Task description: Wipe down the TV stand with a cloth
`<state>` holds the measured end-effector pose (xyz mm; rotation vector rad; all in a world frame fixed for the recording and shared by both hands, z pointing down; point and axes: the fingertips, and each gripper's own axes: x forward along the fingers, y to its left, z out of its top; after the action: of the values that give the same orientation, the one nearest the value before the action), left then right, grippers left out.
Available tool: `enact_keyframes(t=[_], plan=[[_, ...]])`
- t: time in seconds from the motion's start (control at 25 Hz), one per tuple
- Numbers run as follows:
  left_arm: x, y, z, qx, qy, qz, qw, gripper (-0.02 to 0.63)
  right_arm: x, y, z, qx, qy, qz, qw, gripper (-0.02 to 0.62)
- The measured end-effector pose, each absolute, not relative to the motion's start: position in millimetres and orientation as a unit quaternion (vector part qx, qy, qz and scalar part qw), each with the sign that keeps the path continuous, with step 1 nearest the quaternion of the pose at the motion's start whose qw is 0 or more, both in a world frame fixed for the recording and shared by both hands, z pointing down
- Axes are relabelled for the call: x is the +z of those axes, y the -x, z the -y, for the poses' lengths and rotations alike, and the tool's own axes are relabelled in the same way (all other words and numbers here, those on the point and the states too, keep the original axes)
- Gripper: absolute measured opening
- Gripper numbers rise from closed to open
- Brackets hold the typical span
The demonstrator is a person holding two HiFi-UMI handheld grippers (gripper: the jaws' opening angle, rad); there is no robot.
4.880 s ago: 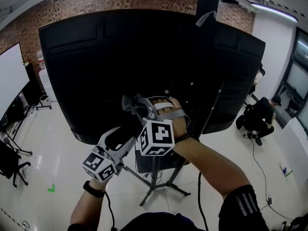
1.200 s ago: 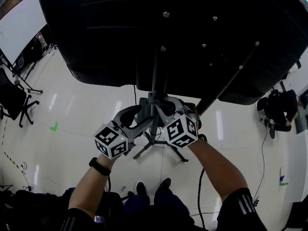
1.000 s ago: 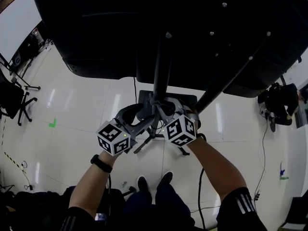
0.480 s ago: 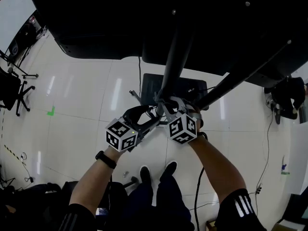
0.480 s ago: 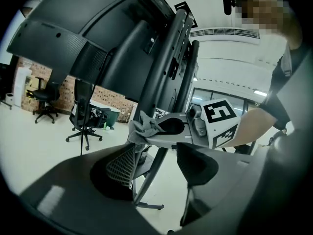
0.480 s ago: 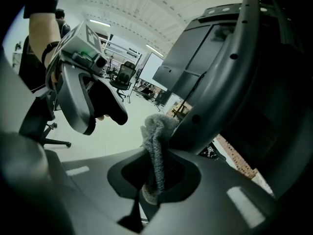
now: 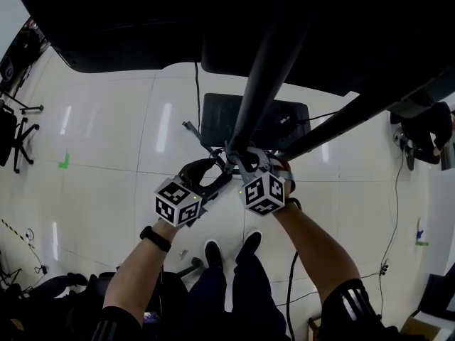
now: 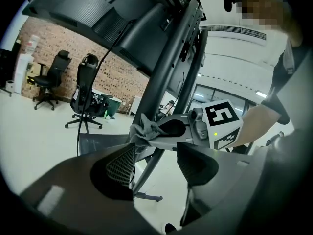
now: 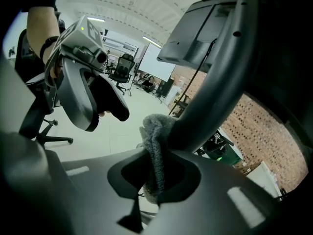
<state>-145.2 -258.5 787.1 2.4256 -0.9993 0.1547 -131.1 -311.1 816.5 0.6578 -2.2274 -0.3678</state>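
Observation:
The TV stand's black pole (image 7: 264, 69) slants down from the dark back of the TV (image 7: 142, 20). My right gripper (image 7: 239, 160) is shut on a grey cloth (image 9: 155, 146), which is pressed against the pole (image 9: 215, 82) low down. In the left gripper view the cloth (image 8: 145, 130) bunches at the right gripper's tips against the pole (image 8: 166, 67). My left gripper (image 7: 213, 173) sits just left of the pole, and its jaws (image 8: 154, 168) stand open with nothing between them.
A second black strut (image 7: 355, 112) angles off to the right. The stand's flat black base (image 7: 220, 116) lies on the white floor below, with a cable beside it. The person's shoes (image 7: 227, 251) are near the base. Office chairs (image 8: 85, 102) stand farther off.
Both grippers have slid down the pole toward the base, with the cloth still held against it. The camera has tipped lower, so the TV now fills only the top edge.

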Motion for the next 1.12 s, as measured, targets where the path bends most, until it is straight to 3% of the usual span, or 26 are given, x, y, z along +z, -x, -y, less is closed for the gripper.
enact_keyframes(t=[0.72,1.12], plan=[[900.0,144.9,262.2,0.114,-0.878,0.355,0.300,0.295,959.5,124.7,309.9,-0.065,-0.238,0.861,0.445,0.031],[887.6,133.2,258.9,0.114,-0.885,0.347,0.289,0.299,930.2,115.1,298.0,-0.040,-0.251,0.879,0.402,0.032]])
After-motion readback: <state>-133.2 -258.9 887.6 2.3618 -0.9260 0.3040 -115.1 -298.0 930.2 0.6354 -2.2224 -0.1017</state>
